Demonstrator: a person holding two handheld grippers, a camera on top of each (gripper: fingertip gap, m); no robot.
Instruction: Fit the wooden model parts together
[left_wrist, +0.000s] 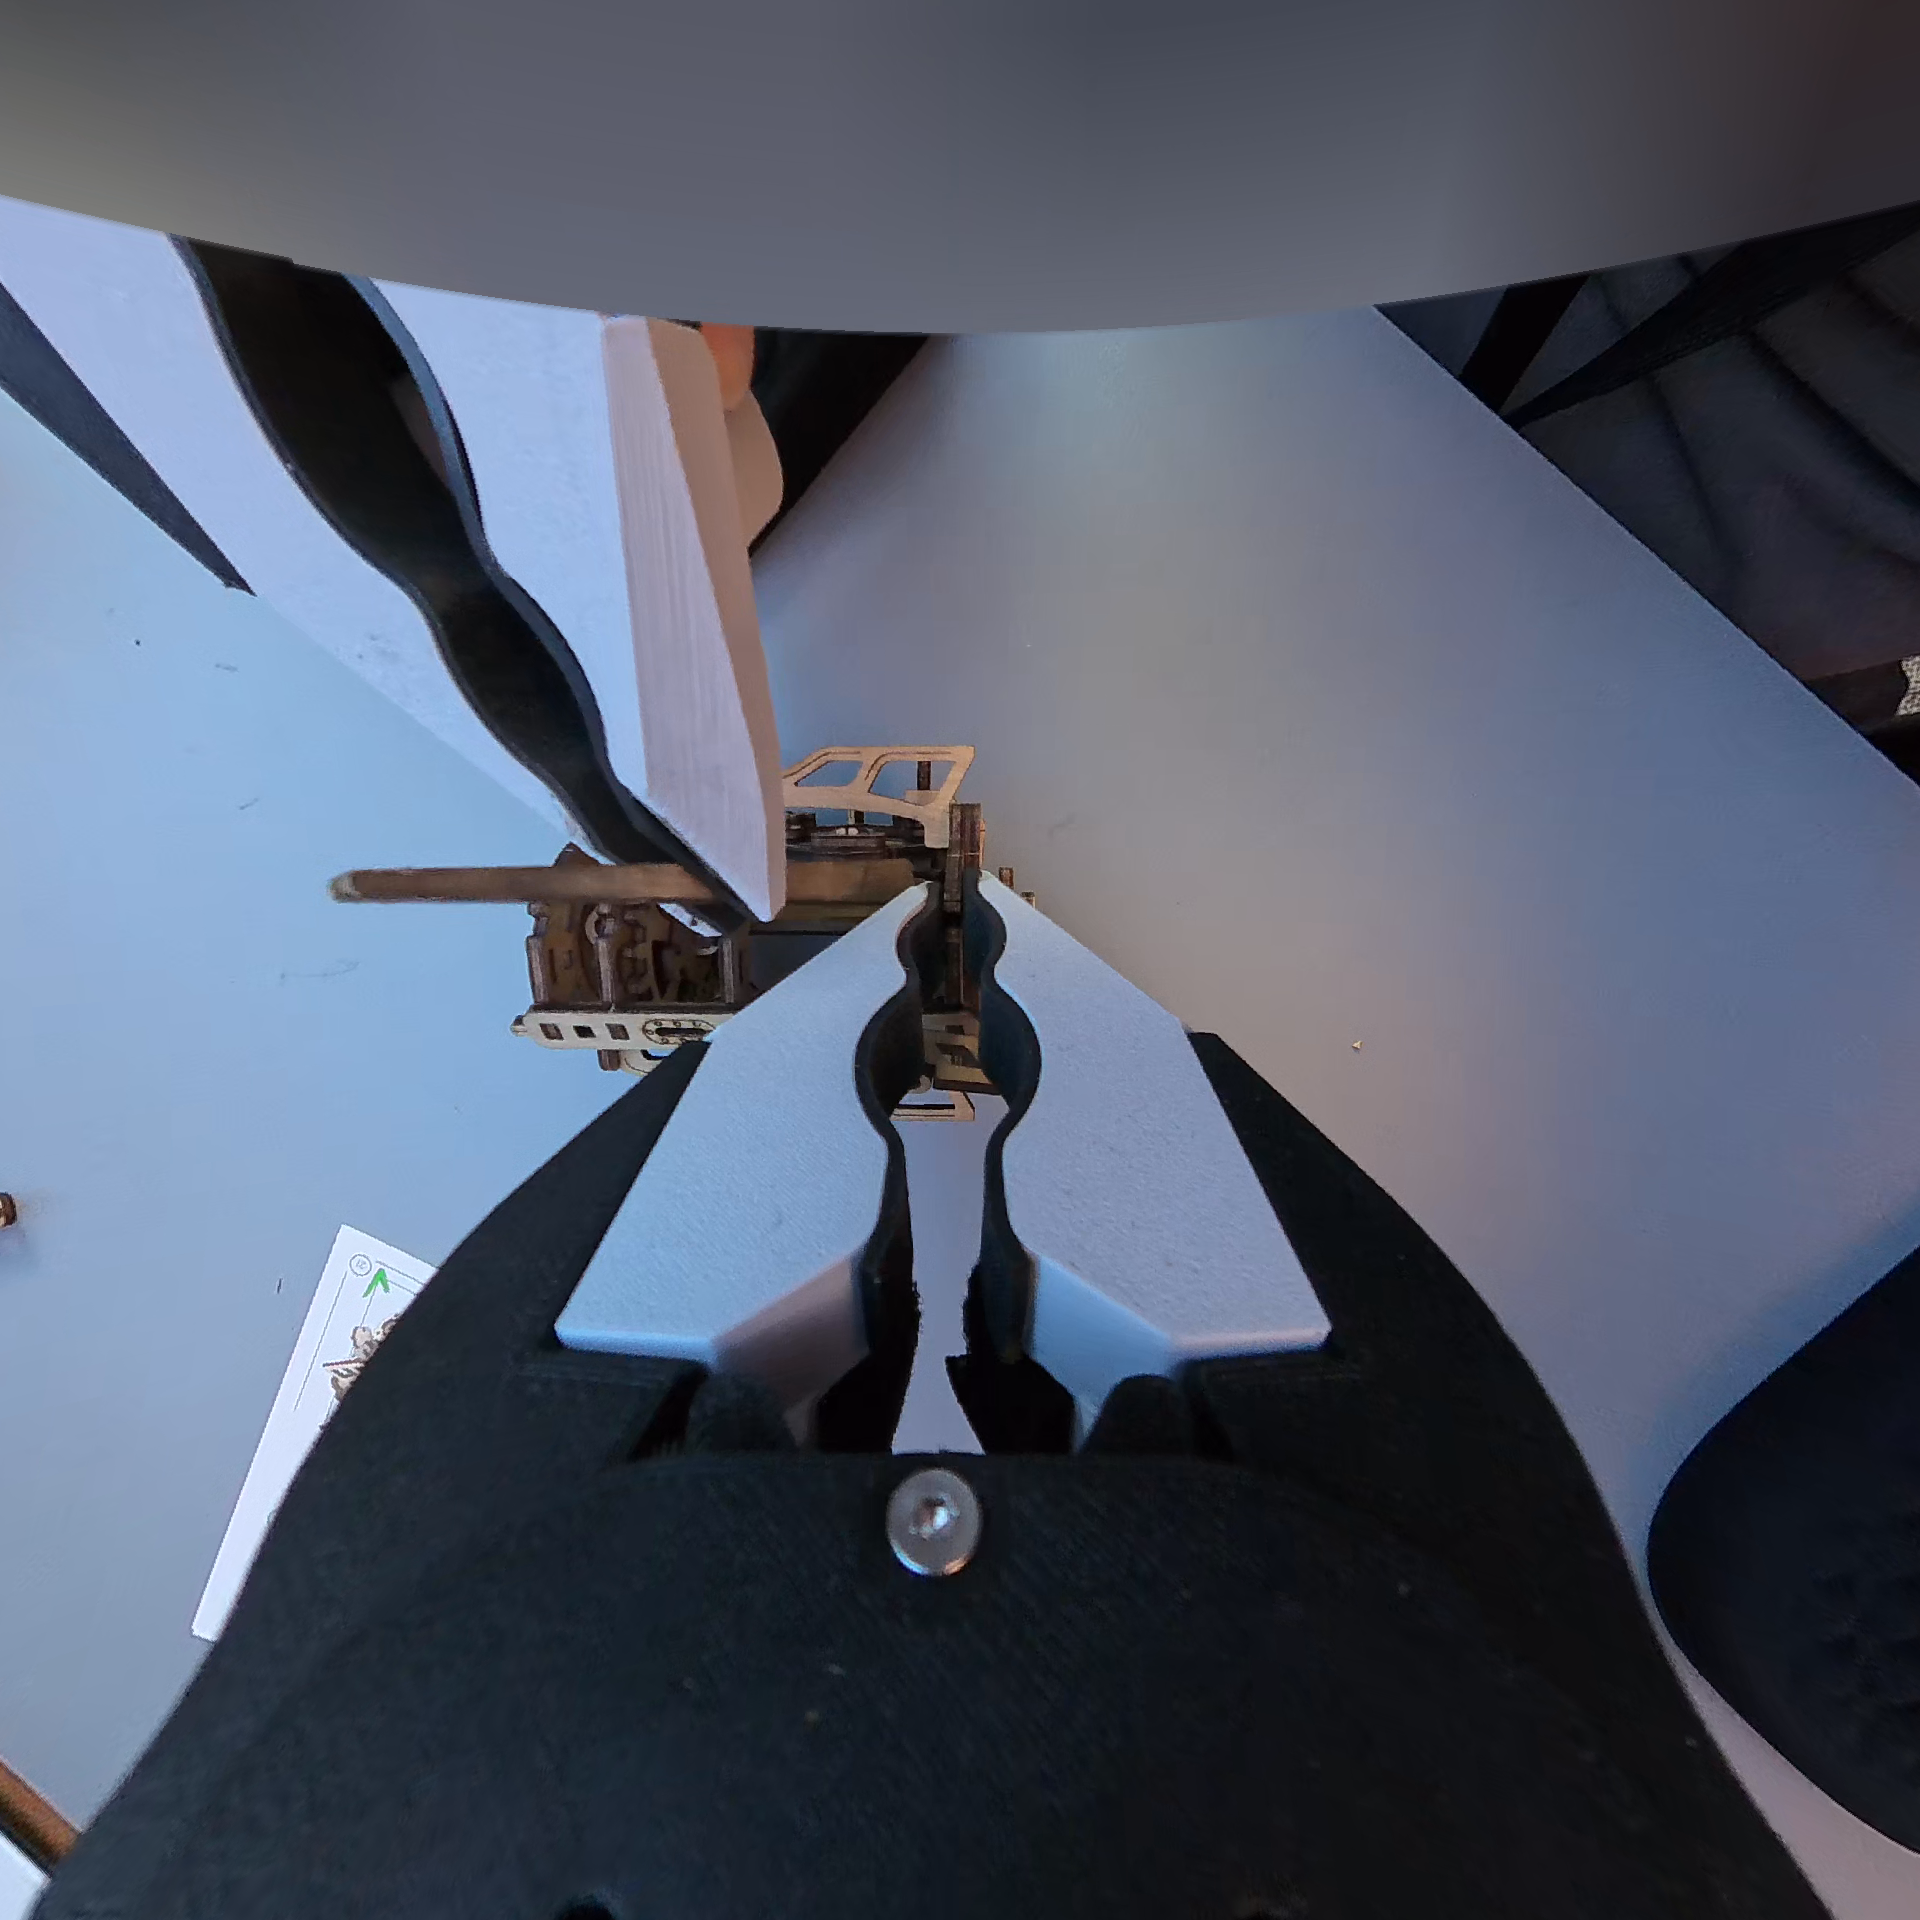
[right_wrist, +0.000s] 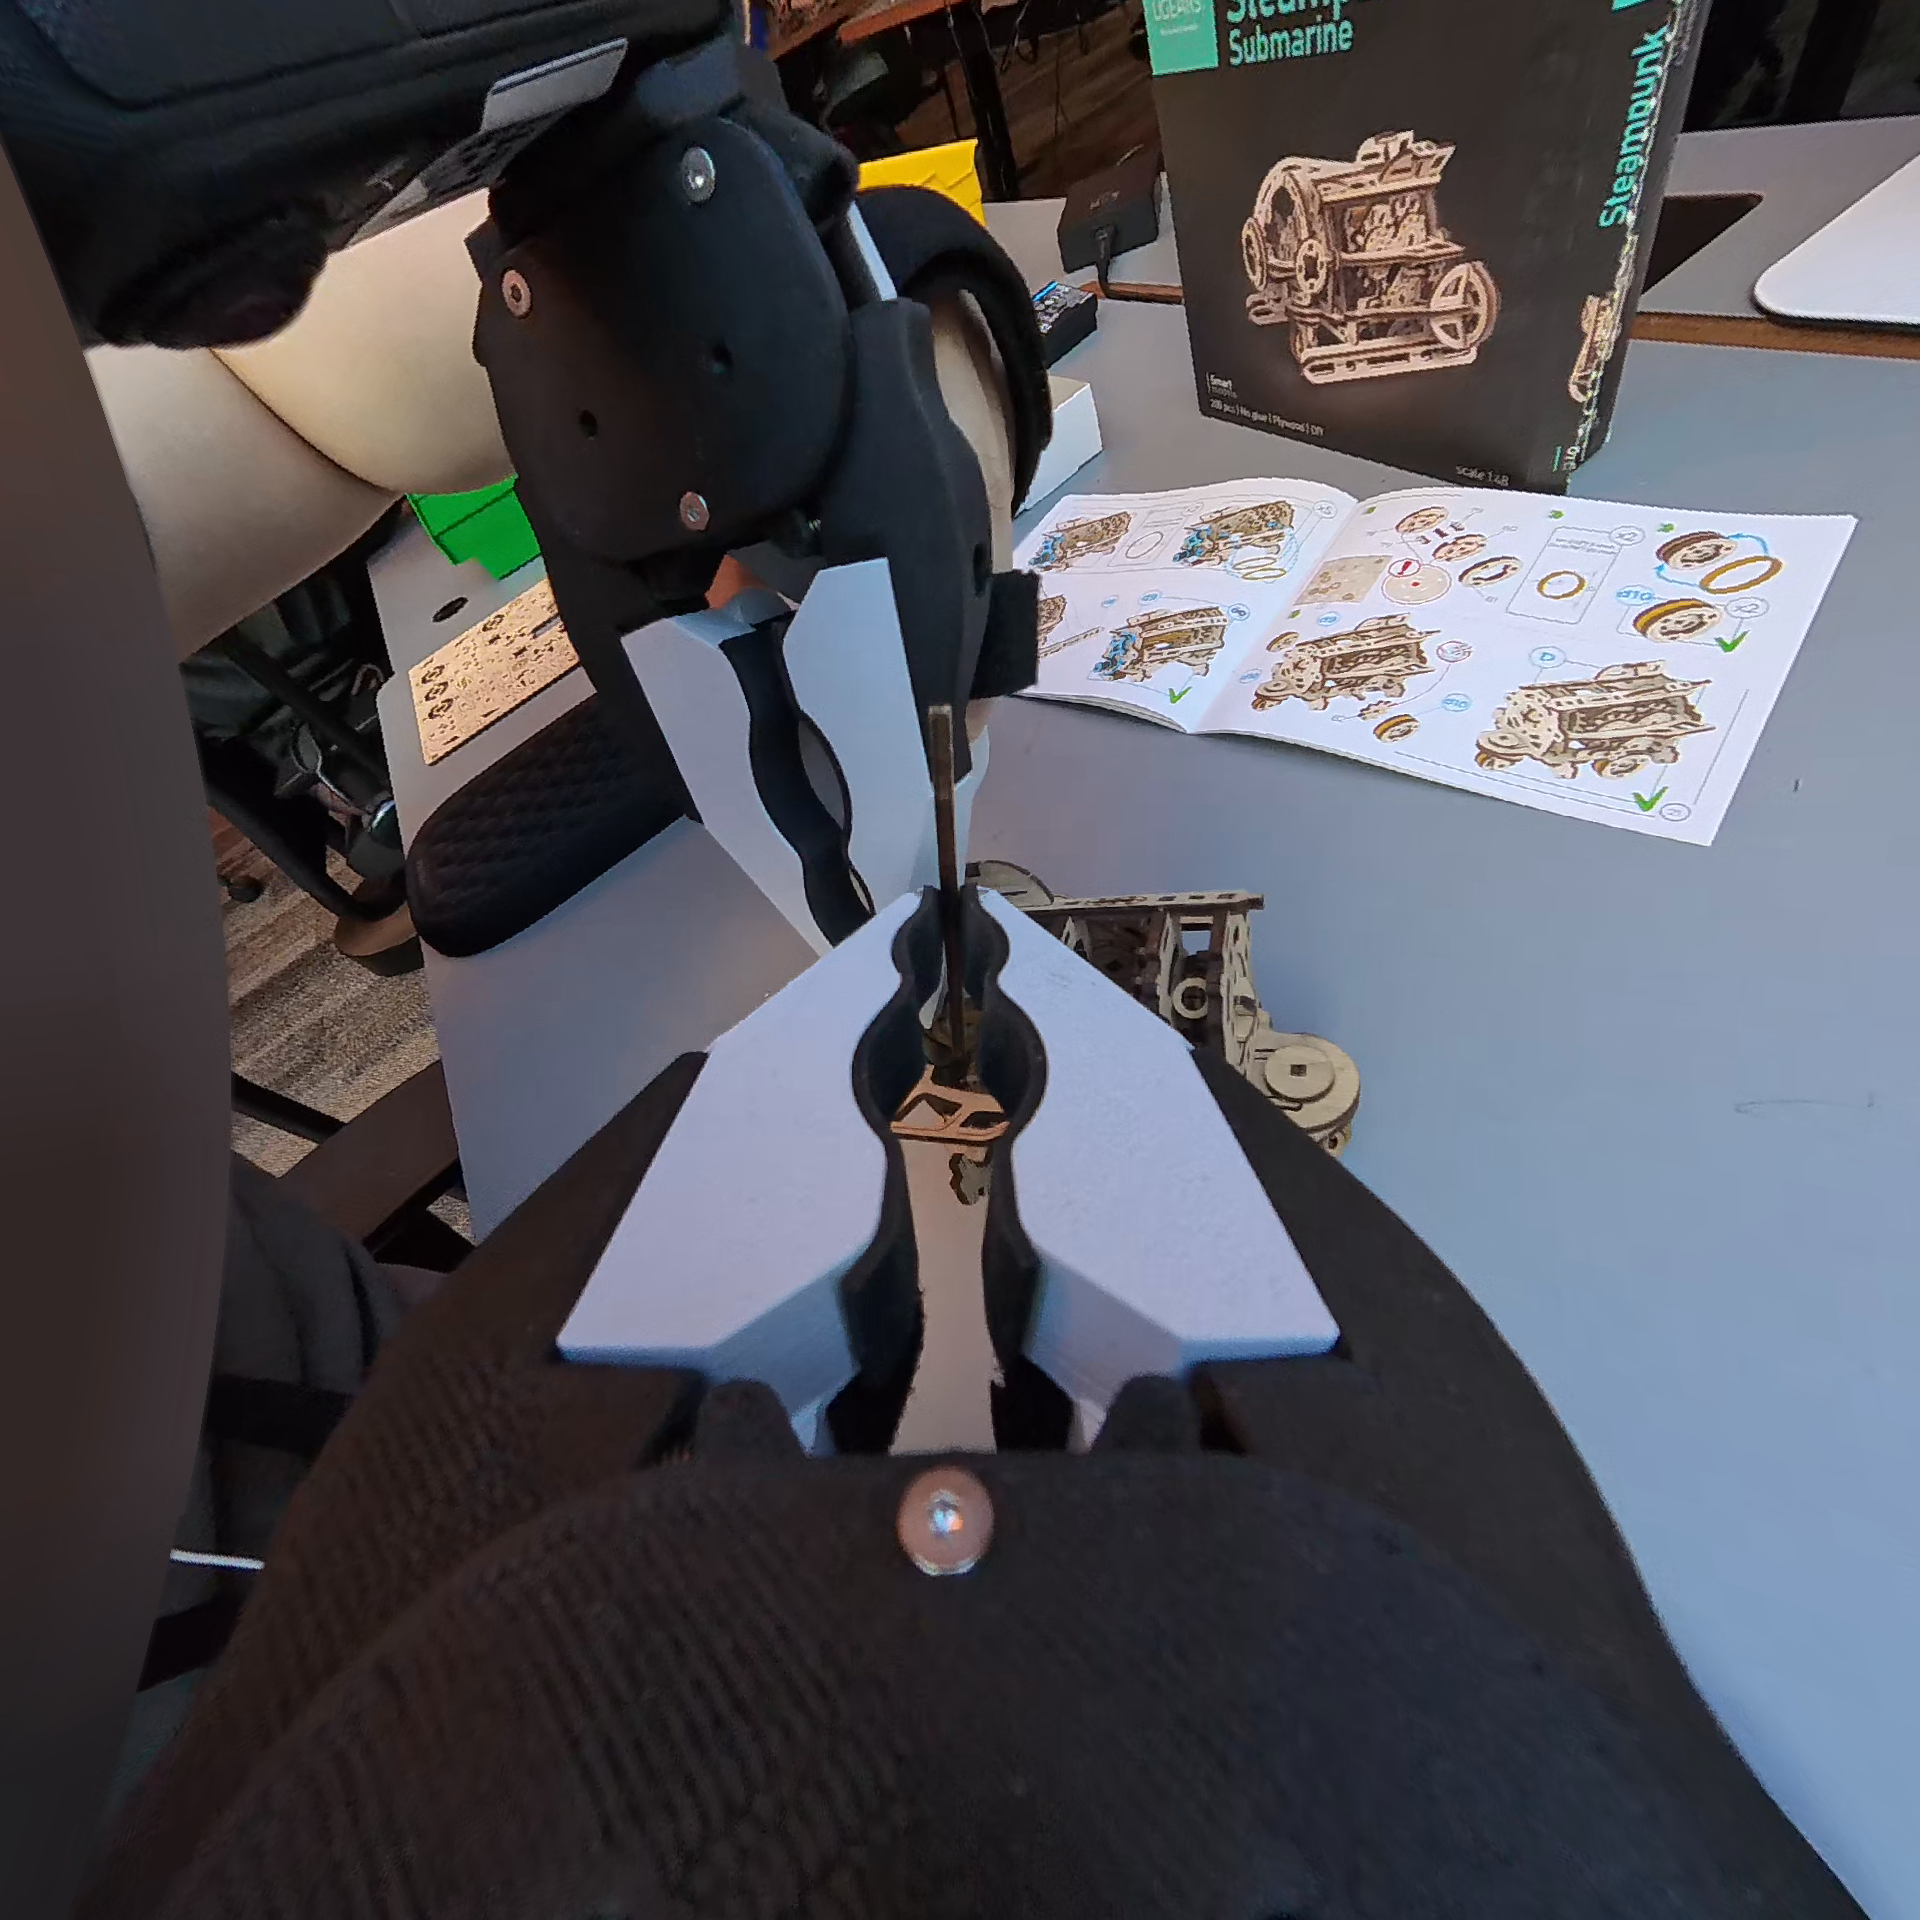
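Plywood, pale and laser-cut with dark scorched edges, makes up the wooden model (left_wrist: 665, 966) on the grey worktop (left_wrist: 1299, 675) in the left wrist view, where our left hand-held gripper (left_wrist: 948, 896) is clamped on the model's end wall and should hold it square while the thin dark rod (left_wrist: 520, 885) is worked. From the right wrist view, our right hand-held gripper (right_wrist: 954, 906) pinches that slender rod between its black wavy pads; we judge slow, straight axial pressure best.
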